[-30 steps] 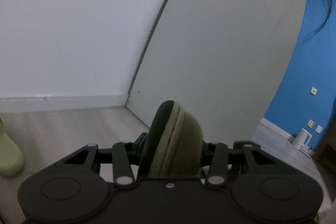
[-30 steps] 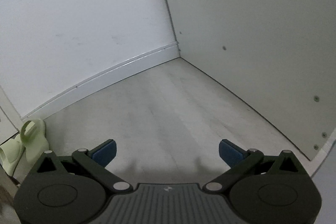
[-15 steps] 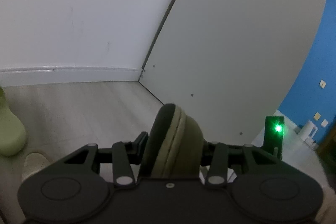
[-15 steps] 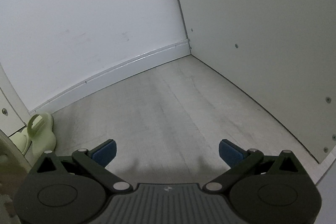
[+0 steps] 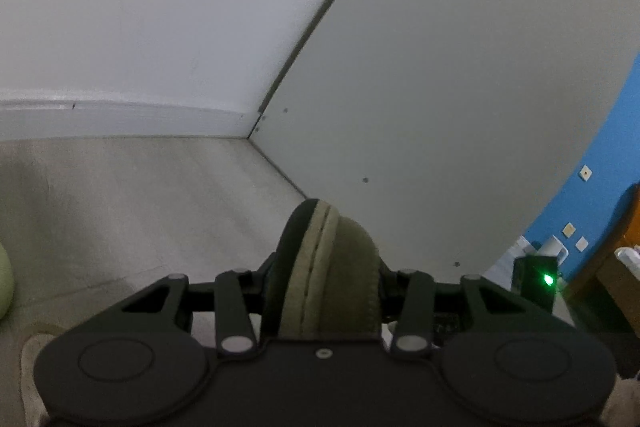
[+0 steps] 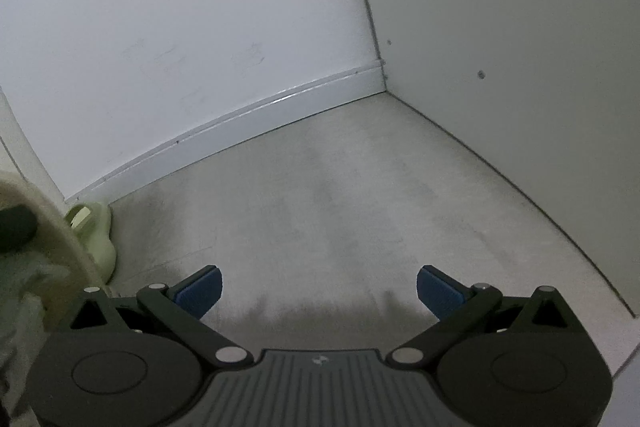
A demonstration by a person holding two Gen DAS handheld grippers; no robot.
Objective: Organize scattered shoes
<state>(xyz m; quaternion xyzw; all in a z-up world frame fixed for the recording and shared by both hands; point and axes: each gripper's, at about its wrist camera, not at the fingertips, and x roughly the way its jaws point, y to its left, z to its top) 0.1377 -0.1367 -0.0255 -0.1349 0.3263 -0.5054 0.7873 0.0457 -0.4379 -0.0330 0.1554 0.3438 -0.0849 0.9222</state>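
A tan shoe [image 5: 344, 267] with a dark sole is sitting on edge, clamped between the jaws of the left gripper [image 5: 325, 277] above the pale floor [image 5: 140, 207] near a white panel [image 5: 460, 87]. The right gripper [image 6: 318, 289] is hanging with its jaws wide apart, gripping nothing. A pale green shoe [image 6: 96, 231] is lying by the wall [image 6: 180, 27].

Right hand-held gripper [image 6: 318, 289] with blue pads spread, pale floor [image 6: 340, 195], green shoe [image 6: 96, 233] at left
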